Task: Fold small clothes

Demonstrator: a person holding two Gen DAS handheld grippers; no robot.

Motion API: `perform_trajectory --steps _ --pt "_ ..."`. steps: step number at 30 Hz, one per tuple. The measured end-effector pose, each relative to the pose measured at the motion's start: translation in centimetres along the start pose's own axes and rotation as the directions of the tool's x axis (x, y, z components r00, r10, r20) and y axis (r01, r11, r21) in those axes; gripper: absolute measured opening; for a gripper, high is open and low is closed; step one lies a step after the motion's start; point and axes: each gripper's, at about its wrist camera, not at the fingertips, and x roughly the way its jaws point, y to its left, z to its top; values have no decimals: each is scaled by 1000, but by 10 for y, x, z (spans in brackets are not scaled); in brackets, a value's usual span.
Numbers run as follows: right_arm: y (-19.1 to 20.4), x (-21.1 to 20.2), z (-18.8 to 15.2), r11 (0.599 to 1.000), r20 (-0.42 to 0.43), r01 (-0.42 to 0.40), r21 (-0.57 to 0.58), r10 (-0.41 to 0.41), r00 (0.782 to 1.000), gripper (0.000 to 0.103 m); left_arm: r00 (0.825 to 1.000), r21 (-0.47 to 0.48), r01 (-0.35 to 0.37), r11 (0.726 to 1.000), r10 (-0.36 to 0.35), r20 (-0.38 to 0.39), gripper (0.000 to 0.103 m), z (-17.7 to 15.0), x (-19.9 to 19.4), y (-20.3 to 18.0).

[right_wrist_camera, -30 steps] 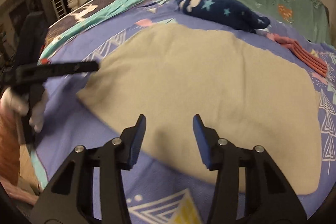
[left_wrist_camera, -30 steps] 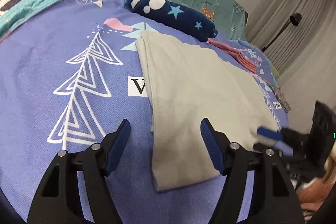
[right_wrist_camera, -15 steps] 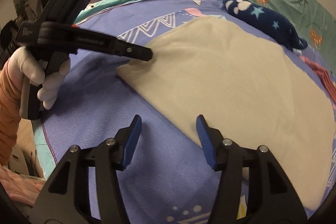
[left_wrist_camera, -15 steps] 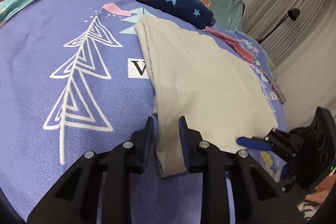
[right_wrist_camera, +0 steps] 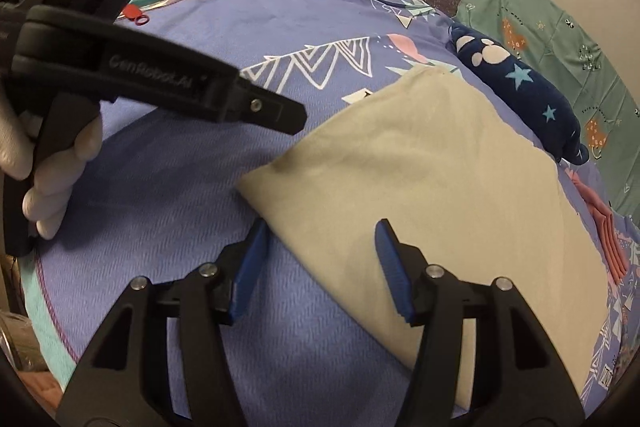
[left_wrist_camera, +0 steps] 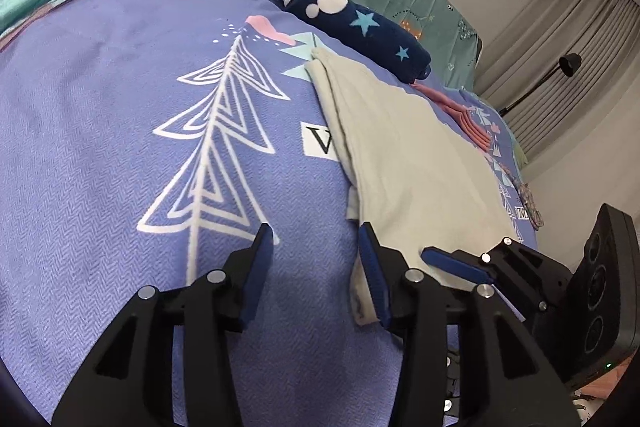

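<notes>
Lying flat on purple bedspread (left_wrist_camera: 100, 107): beige cloth (left_wrist_camera: 420, 155); left gripper (left_wrist_camera: 316, 267) reopening, right gripper (right_wrist_camera: 320, 259) parted, both empty

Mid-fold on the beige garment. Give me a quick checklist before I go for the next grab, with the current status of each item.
1. Left gripper empty: ok; its jaws have just been opening, only bedspread between them.
2. Right gripper open: ok; nothing pinched.
3. Right gripper lined up on the beige garment: ok; near edge lies between its fingers.
4. Garment flat: ok; no big bunching.
5. Grippers apart: not ok; close together at the near corner.
6. Layers aligned underneath: cannot tell.
</notes>
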Motion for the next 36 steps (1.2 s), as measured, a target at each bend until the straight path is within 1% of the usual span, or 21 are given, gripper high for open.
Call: perform_trajectory --steps 6,10,12,14,15,16,17,18,19,20,22,24,25,27,29,31,32,33,34,35,36 --pt "1 7 6 1000 7 31 6 -31 999 60 999 -23 44 999 -43 12 47 -3 2 8" --pt "6 11 10 997 21 76 6 -76 997 61 996 -50 85 995 -83 28 47 -4 0 14" --pt "8 15 14 994 37 107 -7 -107 994 61 994 -67 108 992 -105 37 47 -5 -1 17" --pt "10 15 15 992 45 124 -20 -123 991 58 990 -87 135 987 -131 48 47 -5 -2 21" --pt "11 13 15 993 51 112 -30 -110 993 50 989 -93 143 985 -139 52 47 -5 -3 22" --pt "12 11 13 995 52 96 -37 -94 994 36 988 -99 152 983 -147 56 47 -6 -3 23" --pt "10 8 11 997 48 67 -35 -65 997 28 987 -101 158 982 -153 58 47 -6 -4 24" --pt "9 5 8 999 47 48 -24 -47 998 13 985 -101 168 981 -162 58 47 -6 -6 23" --pt "4 0 5 1000 54 19 2 -19 998 7 983 -98 179 979 -174 57 47 -6 -7 22" --pt "-1 -5 2 1000 69 -7 27 5 998 4 980 -91 196 976 -192 55 47 -7 -9 21" --pt "-18 -18 -2 991 109 -85 100 74 991 3 974 -79 224 971 -221 53 47 -7 -13 17" --pt "-41 -28 -4 963 158 -183 200 152 976 3 968 -80 250 965 -246 58 47 -8 -17 14" --pt "-53 -31 -4 942 177 -231 243 190 966 3 961 -86 275 957 -270 65 48 -9 -20 13" --pt "-66 -31 -4 909 187 -287 301 239 953 3 944 -104 327 939 -321 73 55 -10 -23 11" --pt "-72 -28 -3 897 183 -302 323 254 950 3 926 -113 377 919 -371 73 59 -9 -23 6" --pt "-68 -27 -2 897 177 -306 318 260 949 3 908 -123 418 900 -413 66 62 -7 -18 1" --pt "-66 -28 -3 900 177 -304 312 259 950 3 900 -138 437 889 -433 54 62 -6 -12 -1" --pt "-62 -28 -2 906 176 -296 301 253 951 3 887 -160 459 874 -461 29 62 -4 -2 -4" --pt "-60 -29 -3 909 175 -292 298 249 953 3 882 -175 465 868 -471 9 62 -4 6 -6" --pt "-59 -29 -3 909 173 -289 299 247 954 3 883 -184 460 869 -470 -11 58 -3 14 -9" --pt "-58 -29 -4 909 168 -288 300 247 954 4 886 -183 451 873 -463 -24 40 -2 20 -13"
